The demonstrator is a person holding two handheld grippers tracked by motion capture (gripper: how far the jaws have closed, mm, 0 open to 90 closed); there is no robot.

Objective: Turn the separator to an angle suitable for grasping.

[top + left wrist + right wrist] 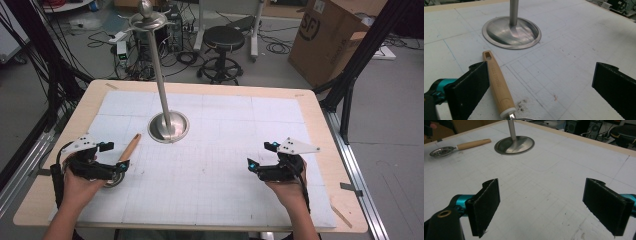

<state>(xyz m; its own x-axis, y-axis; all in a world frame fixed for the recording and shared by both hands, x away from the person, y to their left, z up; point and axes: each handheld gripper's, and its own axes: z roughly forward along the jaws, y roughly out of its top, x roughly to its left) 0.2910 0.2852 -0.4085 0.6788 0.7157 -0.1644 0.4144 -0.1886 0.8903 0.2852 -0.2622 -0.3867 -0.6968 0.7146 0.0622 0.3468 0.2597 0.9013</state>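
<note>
A small metal strainer (441,151) with a wooden handle (129,148) lies on the white gridded mat at the left. Its handle points toward the round base (169,127) of a tall metal stand. My left gripper (116,156) is open and sits low over the strainer. In the left gripper view the handle (499,85) lies between the jaws, close against the left one, and the left gripper (541,75) touches nothing. My right gripper (262,155) rests open at the right over bare mat, and the right gripper (541,190) holds nothing.
The stand's pole (160,75) rises to a dish on top (147,20) near the mat's middle back. The wooden table edge (320,120) frames the mat. Beyond the table stand a black stool (223,42), a cardboard box (330,37) and cables on the floor.
</note>
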